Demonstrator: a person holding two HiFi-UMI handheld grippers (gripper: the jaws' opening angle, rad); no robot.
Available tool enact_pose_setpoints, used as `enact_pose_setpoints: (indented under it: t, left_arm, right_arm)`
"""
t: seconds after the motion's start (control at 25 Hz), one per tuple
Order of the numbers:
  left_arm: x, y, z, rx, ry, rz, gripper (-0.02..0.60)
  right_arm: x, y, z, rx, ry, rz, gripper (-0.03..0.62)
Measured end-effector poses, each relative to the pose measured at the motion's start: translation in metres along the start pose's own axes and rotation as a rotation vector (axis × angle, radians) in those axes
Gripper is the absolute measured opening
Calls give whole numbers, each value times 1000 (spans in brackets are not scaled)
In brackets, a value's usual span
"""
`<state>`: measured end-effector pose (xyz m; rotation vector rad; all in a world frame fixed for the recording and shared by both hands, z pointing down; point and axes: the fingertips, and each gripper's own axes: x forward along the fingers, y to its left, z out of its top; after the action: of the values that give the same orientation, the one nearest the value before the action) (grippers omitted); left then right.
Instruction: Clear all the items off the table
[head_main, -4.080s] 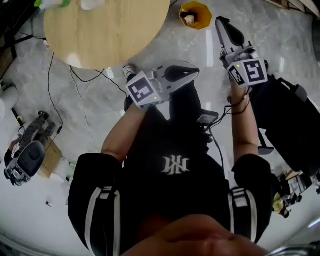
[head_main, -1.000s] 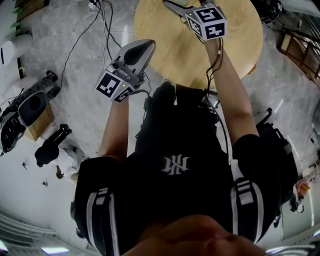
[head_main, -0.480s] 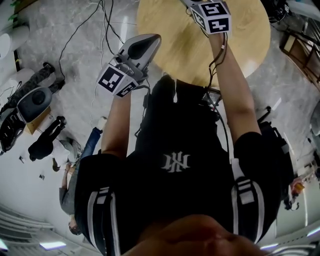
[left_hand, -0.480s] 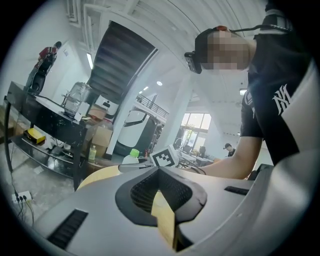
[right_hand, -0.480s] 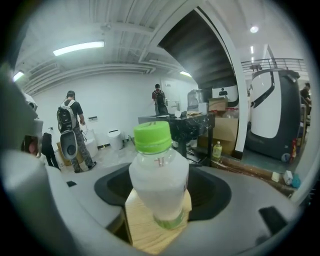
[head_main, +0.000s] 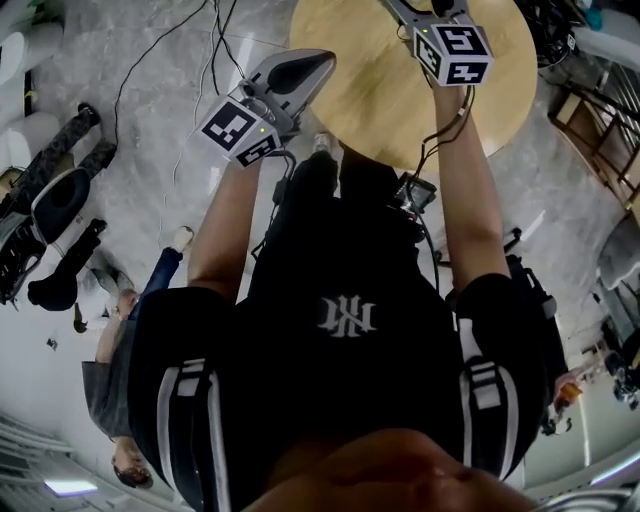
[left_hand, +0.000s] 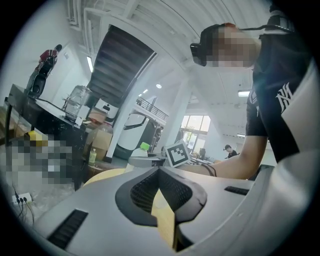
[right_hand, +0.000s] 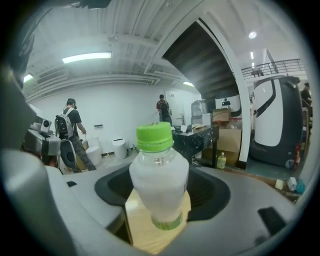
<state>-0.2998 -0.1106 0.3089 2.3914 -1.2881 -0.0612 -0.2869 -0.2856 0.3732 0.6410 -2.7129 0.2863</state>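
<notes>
Right tool (right_hand: 162, 182) was clenched round a clear bottle (right_hand: 159, 167) with a green cap and pale, milky contents. Its jaws had just been closing, and the bottle stood upright between them with the dark pads against its lower body. Pale wood of the round desk (head_main: 380, 110) showed under the bottle's base, though whether the base had left the wood could not be told. In the head view this tool reached out over the far part of the desk, and its tips were cut off by the top edge.

Left tool (left_hand: 160, 172) was clenched on nothing, its tips meeting. It hung near the desk's near-left edge, well apart from the bottle.

By my judgement the step in hand was the pick-up of one item, with the grasp made and the lift barely begun. The next move called for a straight rise that kept the bottle upright and the squeeze steady, since a smooth round body could slip or twist in the pads. After that it needed carrying clear of the desk's rim. No drop-off place showed in these views.
</notes>
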Motion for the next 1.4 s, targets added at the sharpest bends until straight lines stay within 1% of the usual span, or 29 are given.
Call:
enact_pose_setpoints:
  t: [0.32,0.44,0.6,0.8,0.88,1.0,1.2,1.4]
  left_arm:
    - [-13,-5,14,41,-23,-49,2]
    - [-17,-13,20,62,-16,-75,2]
    - [-26,-37,23,93,-13,-137,2]
    - [-39,-78,15,113,6,-225,2]
    - [-38,-98,12,120,17,-271,2]
    - [-28,-129,5,122,33,-355,2]
    - [-11,-177,-6,124,70,-467,2]
    - [21,-227,-22,132,121,-582,2]
  right_arm:
    - [-47,39,50,-9,-92,-7,314]
    - [-71,55,67,-11,-127,-28,314]
    - [-110,76,80,-13,-167,-74,313]
    - [-171,93,76,-21,-192,-172,313]
    - [-202,95,70,-20,-196,-222,313]
    - [-251,91,58,-8,-194,-306,311]
    - [-319,85,40,21,-181,-420,311]
    - [-387,66,15,58,-179,-530,311]
